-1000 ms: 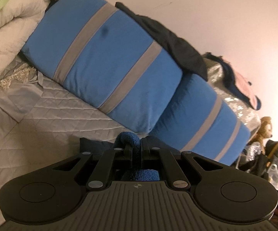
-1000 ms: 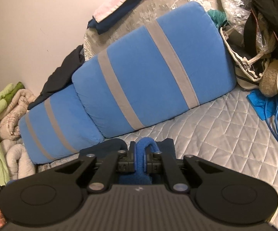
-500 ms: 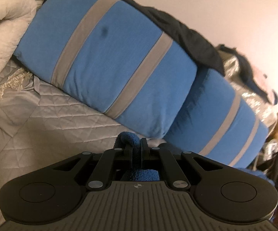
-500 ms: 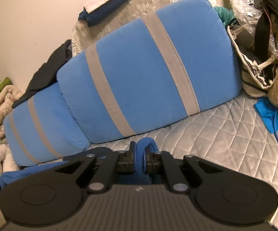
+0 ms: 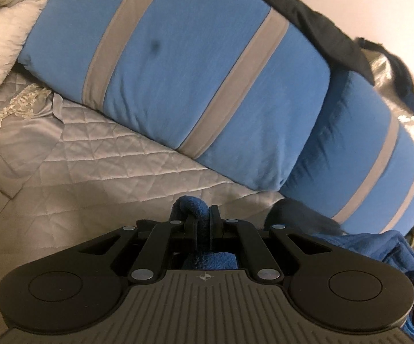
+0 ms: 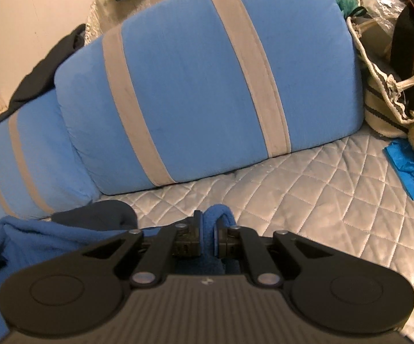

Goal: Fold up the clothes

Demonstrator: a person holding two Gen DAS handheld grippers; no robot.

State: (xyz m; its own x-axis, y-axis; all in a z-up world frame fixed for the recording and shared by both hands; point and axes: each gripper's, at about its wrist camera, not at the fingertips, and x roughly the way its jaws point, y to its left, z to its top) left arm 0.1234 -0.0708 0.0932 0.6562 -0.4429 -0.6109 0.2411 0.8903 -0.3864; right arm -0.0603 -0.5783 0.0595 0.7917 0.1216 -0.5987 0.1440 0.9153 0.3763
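1. Quilted silver-grey bedspread (image 5: 98, 166) covers the bed, its diamond stitching shiny; two plump blue pillows (image 6: 207, 86) with grey stripes lean along the wall
2. Left tool (image 5: 204, 223) is clamped on a bunched fold of nubbly blue fleece (image 5: 191, 210); right tool (image 6: 207, 230) pinches another fold of it
3. Only the right view shows a striped canvas bag (image 6: 384, 97); only the left shows lace trim (image 5: 15, 109)
4. No readable writing
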